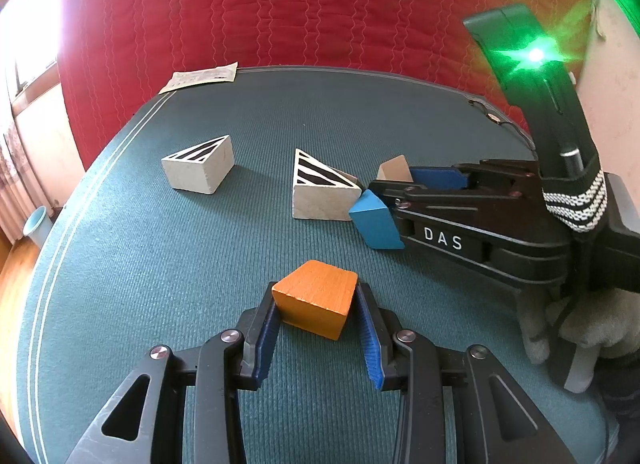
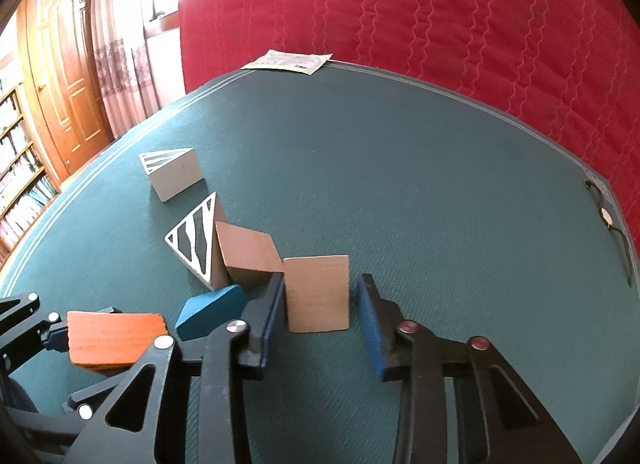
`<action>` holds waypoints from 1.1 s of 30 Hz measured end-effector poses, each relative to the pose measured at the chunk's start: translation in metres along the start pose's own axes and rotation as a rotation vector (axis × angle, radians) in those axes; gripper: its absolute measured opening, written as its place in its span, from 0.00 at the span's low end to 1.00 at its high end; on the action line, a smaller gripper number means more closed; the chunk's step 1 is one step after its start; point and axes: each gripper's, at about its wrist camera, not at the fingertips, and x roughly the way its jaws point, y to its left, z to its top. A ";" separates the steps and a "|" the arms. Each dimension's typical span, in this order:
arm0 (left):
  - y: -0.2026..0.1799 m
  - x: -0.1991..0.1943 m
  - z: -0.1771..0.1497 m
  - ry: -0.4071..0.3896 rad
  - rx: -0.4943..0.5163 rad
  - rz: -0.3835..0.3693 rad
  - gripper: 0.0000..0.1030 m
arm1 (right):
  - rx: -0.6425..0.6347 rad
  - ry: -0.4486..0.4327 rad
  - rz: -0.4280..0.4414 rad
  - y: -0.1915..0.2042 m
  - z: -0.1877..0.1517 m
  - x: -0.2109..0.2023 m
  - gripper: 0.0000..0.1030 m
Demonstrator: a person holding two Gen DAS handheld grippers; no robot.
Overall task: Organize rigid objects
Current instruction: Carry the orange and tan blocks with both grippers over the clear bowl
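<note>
The left gripper (image 1: pixel 316 304) clamps the orange block (image 1: pixel 316 296) on the green mat (image 1: pixel 160 284), while the right gripper (image 2: pixel 320 300) brackets a tan block (image 2: pixel 318 292), left pad touching, right pad apart; the blue wedge (image 2: pixel 212 310), second tan block (image 2: pixel 248 254) and two striped prisms (image 1: pixel 198 170) (image 1: pixel 320 192) look unsorted.
</note>
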 end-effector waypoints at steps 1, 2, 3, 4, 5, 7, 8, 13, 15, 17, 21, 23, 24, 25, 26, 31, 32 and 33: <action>0.000 0.000 0.000 0.000 0.000 0.000 0.37 | 0.005 0.000 0.000 0.000 0.000 0.000 0.33; 0.000 0.000 0.000 0.000 0.000 0.000 0.37 | 0.014 0.000 -0.003 -0.002 -0.002 -0.001 0.32; 0.000 0.000 0.000 0.000 0.000 0.000 0.37 | 0.023 0.000 -0.006 -0.003 -0.003 -0.002 0.32; 0.000 0.000 0.000 0.000 -0.001 -0.001 0.37 | 0.035 0.000 -0.009 -0.005 -0.005 -0.004 0.32; 0.000 0.000 0.000 0.000 -0.001 0.000 0.37 | 0.043 -0.001 -0.011 -0.006 -0.007 -0.006 0.32; 0.000 0.000 0.001 0.000 0.000 0.000 0.37 | 0.063 -0.003 -0.009 -0.010 -0.012 -0.011 0.32; 0.000 0.000 0.001 0.000 0.000 0.000 0.37 | 0.078 -0.004 -0.004 -0.012 -0.015 -0.013 0.32; 0.000 0.000 0.000 0.000 -0.001 -0.001 0.37 | 0.132 -0.007 0.006 -0.021 -0.032 -0.028 0.32; 0.000 0.000 0.000 -0.001 -0.001 -0.001 0.37 | 0.148 -0.008 0.009 -0.023 -0.040 -0.036 0.32; 0.001 0.000 0.000 -0.001 -0.001 -0.001 0.37 | 0.160 -0.011 0.012 -0.024 -0.048 -0.043 0.32; -0.001 0.000 0.001 0.002 0.002 0.005 0.37 | 0.189 -0.021 0.016 -0.028 -0.061 -0.058 0.32; -0.002 -0.001 0.001 0.002 0.005 0.007 0.37 | 0.205 -0.029 0.018 -0.029 -0.068 -0.067 0.32; -0.002 -0.001 0.001 0.001 0.006 0.007 0.37 | 0.211 -0.032 0.019 -0.030 -0.070 -0.070 0.32; -0.002 -0.001 0.000 0.001 0.006 0.007 0.37 | 0.215 -0.035 0.020 -0.030 -0.072 -0.073 0.32; -0.002 -0.001 0.001 0.001 0.006 0.007 0.37 | 0.220 -0.038 0.022 -0.031 -0.076 -0.077 0.32; 0.000 -0.001 0.002 -0.004 -0.006 -0.002 0.36 | 0.237 -0.039 0.027 -0.032 -0.088 -0.091 0.32; 0.001 -0.002 0.002 -0.005 -0.009 -0.006 0.36 | 0.241 -0.041 0.028 -0.032 -0.090 -0.094 0.32; 0.001 -0.003 0.002 -0.006 -0.011 -0.011 0.36 | 0.245 -0.043 0.030 -0.032 -0.091 -0.096 0.32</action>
